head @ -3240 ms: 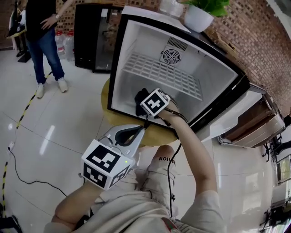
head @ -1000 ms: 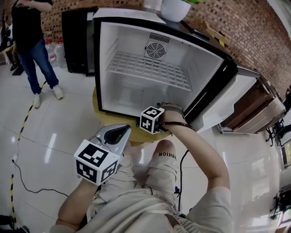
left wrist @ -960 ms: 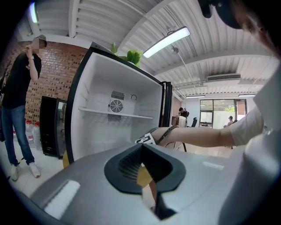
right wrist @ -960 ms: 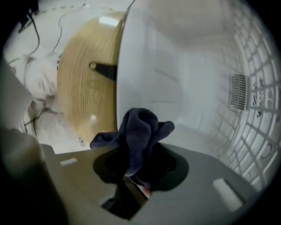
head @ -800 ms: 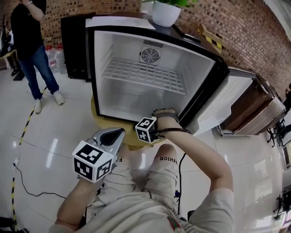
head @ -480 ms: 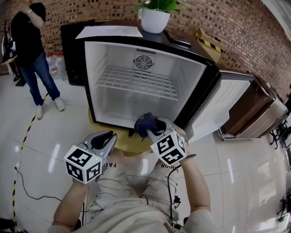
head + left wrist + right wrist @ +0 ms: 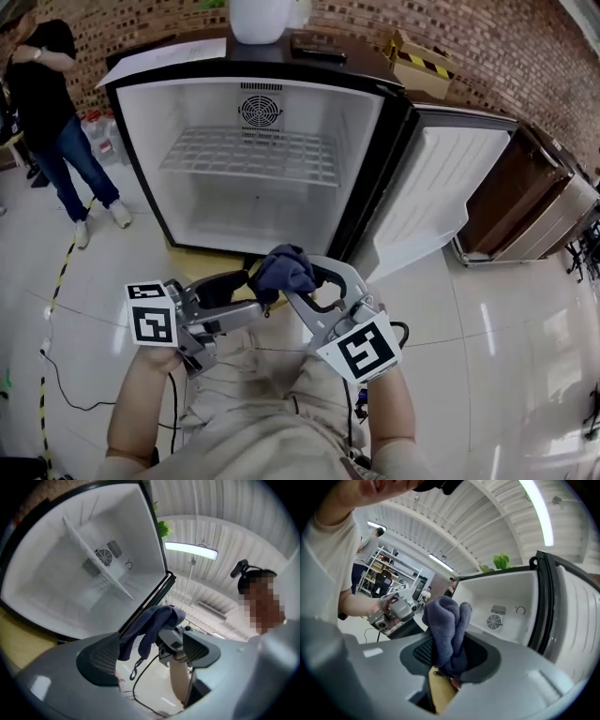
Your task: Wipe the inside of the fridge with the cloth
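Fridge (image 7: 234, 202): far, door swung right, interior bare for wiping.
Right gripper (image 7: 298, 286): near, clamped on cloth (image 7: 284, 267), held before the opening.
Left gripper (image 7: 246, 292): jaws just spread wide beside the cloth without pressing it, likely for a handover.

Both forearms rise from 6 o'clock. The right gripper (image 7: 302, 286), angled toward 11 o'clock, is clamped on the cloth (image 7: 284, 265). The left gripper (image 7: 239, 295), aimed toward 2 o'clock, has just been opening its jaws (cloth hanging between them, ungripped).
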`<state>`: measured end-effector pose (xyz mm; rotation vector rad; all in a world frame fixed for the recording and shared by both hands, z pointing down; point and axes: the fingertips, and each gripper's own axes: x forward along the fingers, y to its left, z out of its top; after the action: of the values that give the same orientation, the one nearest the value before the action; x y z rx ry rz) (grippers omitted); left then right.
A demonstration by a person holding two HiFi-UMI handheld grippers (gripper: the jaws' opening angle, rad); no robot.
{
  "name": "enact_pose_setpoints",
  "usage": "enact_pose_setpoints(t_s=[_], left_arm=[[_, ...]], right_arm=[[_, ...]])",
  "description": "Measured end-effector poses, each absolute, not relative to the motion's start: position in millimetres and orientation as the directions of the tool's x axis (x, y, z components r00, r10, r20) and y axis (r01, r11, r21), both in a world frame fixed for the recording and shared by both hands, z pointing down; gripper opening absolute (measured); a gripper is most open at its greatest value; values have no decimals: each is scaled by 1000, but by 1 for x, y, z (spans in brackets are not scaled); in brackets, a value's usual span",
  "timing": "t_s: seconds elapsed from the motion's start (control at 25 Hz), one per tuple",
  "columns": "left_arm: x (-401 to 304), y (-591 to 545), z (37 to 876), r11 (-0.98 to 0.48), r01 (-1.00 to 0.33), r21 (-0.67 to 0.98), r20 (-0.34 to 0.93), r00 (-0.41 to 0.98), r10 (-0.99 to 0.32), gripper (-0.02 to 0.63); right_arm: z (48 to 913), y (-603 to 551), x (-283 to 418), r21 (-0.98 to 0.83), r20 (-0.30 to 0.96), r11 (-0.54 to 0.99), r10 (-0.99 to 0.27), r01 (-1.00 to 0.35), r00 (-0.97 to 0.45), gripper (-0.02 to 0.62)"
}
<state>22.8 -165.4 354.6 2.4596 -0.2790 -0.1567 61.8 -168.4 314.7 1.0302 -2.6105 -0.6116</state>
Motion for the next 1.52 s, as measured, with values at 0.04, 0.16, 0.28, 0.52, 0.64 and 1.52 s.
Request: enact_pose_setpoints(t_s=[0.04, 0.16, 0.28, 0.52, 0.64, 1.52], left_arm=[[29, -165, 353, -755, -122, 644, -66, 975, -213, 408], [48, -164, 348, -738, -41, 673, -113, 981, -158, 426], [68, -157, 349, -724, 6, 689, -115, 988, -101, 439], [79, -165, 355, -632, 78, 771, -164, 983, -78, 377], [83, -171, 359, -540, 148, 829, -225, 971, -79, 293], [99, -265, 230, -863, -393, 318, -57, 900, -431, 166]], right_arm=[[317, -166, 64, 489, 104, 659, -695, -571, -712, 120], [327, -158, 68, 524, 138, 677, -666, -517, -733, 120], [333, -152, 63, 558, 124, 667, -655, -493, -745, 121], [352, -144, 54, 716, 113, 563, -676, -412, -728, 123], [364, -149, 56, 734, 140, 557, -683, -389, -717, 146], [350, -165, 110, 628, 98, 617, -668, -474, -738, 313]])
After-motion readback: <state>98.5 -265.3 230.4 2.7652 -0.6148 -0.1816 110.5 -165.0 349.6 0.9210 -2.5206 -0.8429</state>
